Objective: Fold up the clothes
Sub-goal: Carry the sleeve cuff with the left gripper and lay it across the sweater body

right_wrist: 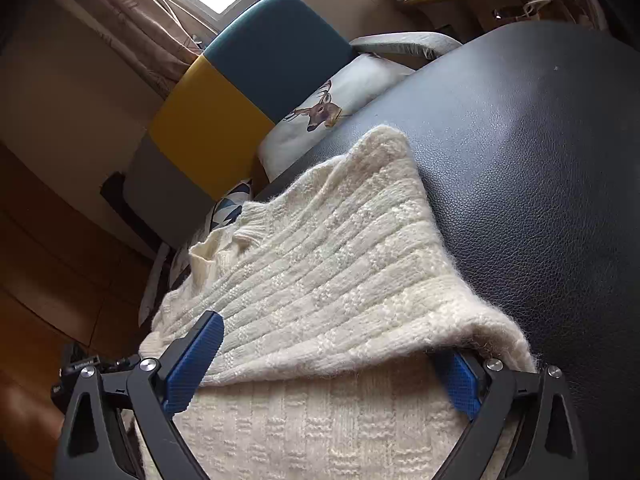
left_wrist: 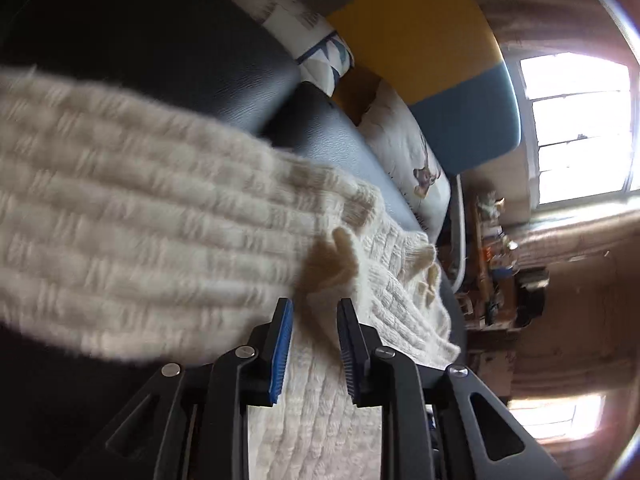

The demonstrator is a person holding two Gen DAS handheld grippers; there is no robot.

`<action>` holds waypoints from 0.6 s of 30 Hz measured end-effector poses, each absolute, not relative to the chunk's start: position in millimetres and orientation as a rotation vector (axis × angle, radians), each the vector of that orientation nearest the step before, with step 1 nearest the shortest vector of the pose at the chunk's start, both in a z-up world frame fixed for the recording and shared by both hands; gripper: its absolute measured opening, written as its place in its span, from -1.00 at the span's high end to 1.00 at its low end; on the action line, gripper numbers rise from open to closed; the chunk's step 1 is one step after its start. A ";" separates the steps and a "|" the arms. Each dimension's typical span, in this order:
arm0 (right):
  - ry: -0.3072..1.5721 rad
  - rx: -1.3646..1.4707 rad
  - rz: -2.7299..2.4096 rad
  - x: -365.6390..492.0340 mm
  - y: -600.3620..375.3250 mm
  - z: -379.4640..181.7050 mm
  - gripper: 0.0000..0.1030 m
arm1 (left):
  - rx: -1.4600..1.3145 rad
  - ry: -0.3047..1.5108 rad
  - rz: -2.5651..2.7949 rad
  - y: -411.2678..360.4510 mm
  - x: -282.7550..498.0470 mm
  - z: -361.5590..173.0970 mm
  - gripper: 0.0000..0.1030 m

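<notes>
- In the left wrist view a blurred fold of the cream knitted sweater sweeps across the left side, lifted above the black leather surface behind it.
- The left tongs stand a little apart, blue pads facing each other; sweater knit shows in the gap between them, but the pads do not press on it.
- To the right of them the ribbed hem of the sweater lies on the black surface, close to its edge.
- Farther right stand a yellow and blue chair back, a white cushion with a deer print and a bright window.
- In the right wrist view the right tongs are spread wide, with nothing clamped.
- One blue pad sits at the sweater's left side; the other is partly hidden under the folded edge on the right.
- The sweater lies on the black surface, its top layer doubled over the lower one.
- The collar lies at the far left, and one corner points far toward the deer cushion.
- Beyond it stands the chair.
</notes>
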State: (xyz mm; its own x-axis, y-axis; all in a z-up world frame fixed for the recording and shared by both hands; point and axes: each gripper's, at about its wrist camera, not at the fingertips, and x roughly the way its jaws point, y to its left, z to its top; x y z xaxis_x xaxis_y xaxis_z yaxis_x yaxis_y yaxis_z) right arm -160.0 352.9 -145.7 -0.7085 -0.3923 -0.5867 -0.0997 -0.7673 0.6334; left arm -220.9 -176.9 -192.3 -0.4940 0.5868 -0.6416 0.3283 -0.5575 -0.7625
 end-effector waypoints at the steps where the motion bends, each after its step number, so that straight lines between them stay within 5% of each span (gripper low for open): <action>1: -0.986 1.110 -2.579 -160.2 352.4 -145.6 -0.92 | -1.448 -1.415 2.124 -174.9 -215.3 -196.4 0.57; 13: -1.088 1.054 -2.582 -158.5 354.0 -145.7 -0.93 | -1.292 -1.661 2.019 -122.8 -236.5 -226.0 0.48; 18: -1.252 1.001 -2.537 -154.5 367.1 -145.9 -0.85 | -1.145 -1.548 2.197 -123.6 -221.7 -191.6 0.64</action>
